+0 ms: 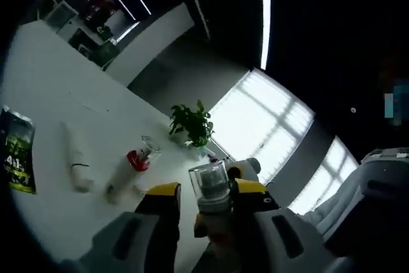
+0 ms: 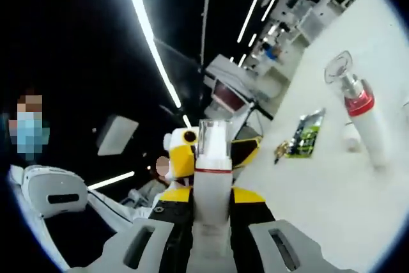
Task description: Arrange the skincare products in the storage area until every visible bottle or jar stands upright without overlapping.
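1. Left gripper view: the left gripper (image 1: pixel 204 204), yellow-tipped with grey bodies, rises from six o'clock, jaws closed in around a white pump bottle with a clear cap (image 1: pixel 210 190). The cap pokes up between the tips. It looks gripped and lifted, though where the pads meet the bottle is hard to read.

2. Out on the white table (image 1: pixel 57 87), at nine o'clock from the jaws, a white bottle with a red collar and clear cap (image 1: pixel 131 167) lies on its side. Not upright, so that one is still to do.

3. Further toward nine o'clock a slim white tube (image 1: pixel 75 158) lies flat as well. Beside it, at the view's far nine o'clock edge, sits a green and black sachet (image 1: pixel 18 151), flat on the surface. A small green potted plant (image 1: pixel 192 126) stands at twelve o'clock from the jaws.

4. Right gripper view: the right gripper (image 2: pixel 211 199) comes up from six o'clock, jaws narrowed onto a white bottle with a thin red band and clear cap (image 2: pixel 212 171), held along the jaws' line.

5. At two o'clock the red-collared bottle rests on the table; I can't tell its pose here. The sachet lies at three o'clock of the held bottle.

6. Verdict: early going. Two bottles in the tongs, none clearly standing.
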The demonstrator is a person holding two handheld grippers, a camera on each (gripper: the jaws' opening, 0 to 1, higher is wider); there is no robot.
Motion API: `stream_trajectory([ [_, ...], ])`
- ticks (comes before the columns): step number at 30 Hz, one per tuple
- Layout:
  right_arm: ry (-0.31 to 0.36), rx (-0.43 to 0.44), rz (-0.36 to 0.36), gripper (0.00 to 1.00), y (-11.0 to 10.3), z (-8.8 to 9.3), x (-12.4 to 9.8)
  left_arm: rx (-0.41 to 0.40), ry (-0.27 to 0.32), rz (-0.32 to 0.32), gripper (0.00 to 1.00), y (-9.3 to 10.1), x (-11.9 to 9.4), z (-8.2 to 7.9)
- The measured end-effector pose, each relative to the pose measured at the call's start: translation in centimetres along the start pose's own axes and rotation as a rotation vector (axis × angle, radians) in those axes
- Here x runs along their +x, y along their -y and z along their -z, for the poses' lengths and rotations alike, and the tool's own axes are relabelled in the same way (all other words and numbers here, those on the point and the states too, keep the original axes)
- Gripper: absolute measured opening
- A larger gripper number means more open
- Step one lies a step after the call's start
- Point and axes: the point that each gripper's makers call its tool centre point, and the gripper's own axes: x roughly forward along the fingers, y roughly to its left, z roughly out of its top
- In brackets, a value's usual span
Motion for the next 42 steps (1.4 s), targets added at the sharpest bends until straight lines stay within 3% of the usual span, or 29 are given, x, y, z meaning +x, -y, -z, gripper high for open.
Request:
stream_trajectory([
  [3, -0.014, 0.006, -0.011, 0.13, -0.2, 0.3, 0.1, -0.025, -0.008, 0.025, 0.27, 0.4, 0.0, 0.2],
  [5, -0.024, 0.006, 0.018, 0.13, 0.3, 0.6, 0.2, -0.032, -0.026, 0.061, 0.19, 1.1, 0.0, 0.6],
  [9, -0.026, -0.027, 0.042, 0.14, 0.5, 0.7, 0.3, -0.016, -0.030, 0.024, 0.18, 0.6, 0.1, 0.9],
  [12, -0.024, -0.058, 0.089, 0.14, 1.4, 0.7, 0.5, -0.015, -0.033, -0.022, 0.17, 0.0, 0.1, 1.1],
  [14, -0.001, -0.109, 0.181, 0.14, 3.0, 0.2, 0.2, 0.025, -0.030, -0.095, 0.17, -1.0, -0.1, 1.1],
  [18, -0.008, -0.145, 0.259, 0.15, 4.0, -0.1, 0.1, -0.011, -0.009, -0.165, 0.17, -1.9, 0.0, 1.2],
  [21, -0.012, -0.255, 0.400, 0.16, 5.8, -0.6, -0.2, 0.028, -0.002, -0.243, 0.17, -3.0, -0.2, 1.3],
  [25, -0.066, -0.434, 0.535, 0.16, 6.9, -0.8, -0.1, 0.145, -0.025, -0.331, 0.17, -4.0, -0.2, 1.3],
  [30, -0.160, -0.624, 0.705, 0.15, 8.3, -0.2, 0.2, 0.186, -0.070, -0.410, 0.16, -5.4, -0.6, 1.9],
  [35, -0.225, -0.744, 0.784, 0.15, 9.0, -0.1, 0.5, 0.193, -0.081, -0.451, 0.16, -6.2, -0.8, 2.2],
  [42, -0.245, -0.768, 0.812, 0.16, 9.7, -0.2, 0.5, 0.220, -0.077, -0.490, 0.16, -6.9, -1.0, 1.9],
])
